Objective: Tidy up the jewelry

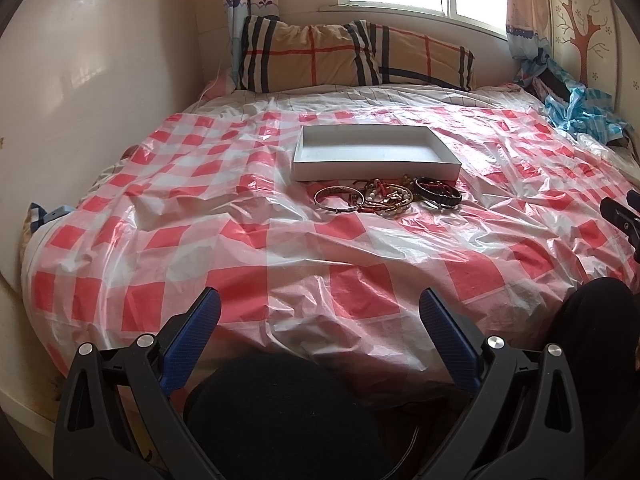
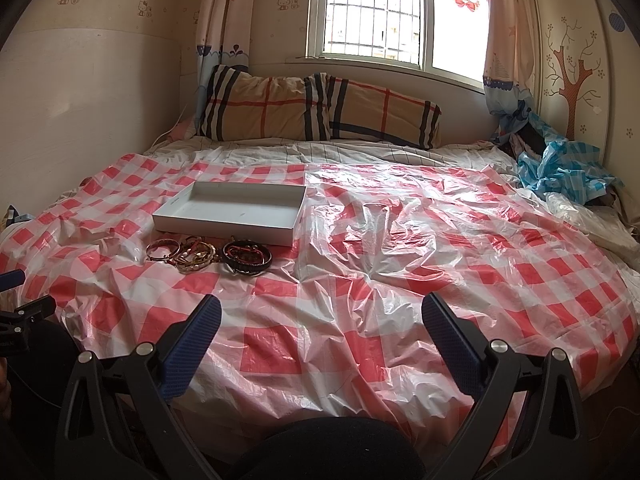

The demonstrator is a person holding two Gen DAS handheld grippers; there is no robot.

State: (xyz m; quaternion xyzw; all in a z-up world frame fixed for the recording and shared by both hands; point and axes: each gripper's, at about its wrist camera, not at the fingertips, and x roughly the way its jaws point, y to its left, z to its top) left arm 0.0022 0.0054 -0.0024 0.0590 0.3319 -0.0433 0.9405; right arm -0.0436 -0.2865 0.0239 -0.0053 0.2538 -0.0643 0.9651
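A shallow white box (image 1: 308,158) (image 2: 224,229) sits empty on the bed's red-and-white checked plastic sheet. Just in front of it lies a heap of bracelets: a silver bangle (image 1: 338,199) (image 2: 162,249) at the left, gold and beaded ones (image 1: 390,198) (image 2: 195,258) in the middle, black bangles (image 1: 438,193) (image 2: 247,259) at the right. My left gripper (image 1: 320,304) is open and empty, low at the bed's near edge, well short of the heap. My right gripper (image 2: 320,312) is open and empty, near the front edge, to the right of the heap.
Two plaid pillows (image 1: 352,56) (image 2: 316,106) lie at the head of the bed under the window. A crumpled blue checked sheet (image 1: 580,112) (image 2: 560,170) lies at the far right. A wall runs along the left side. My dark-clothed knees sit below the grippers.
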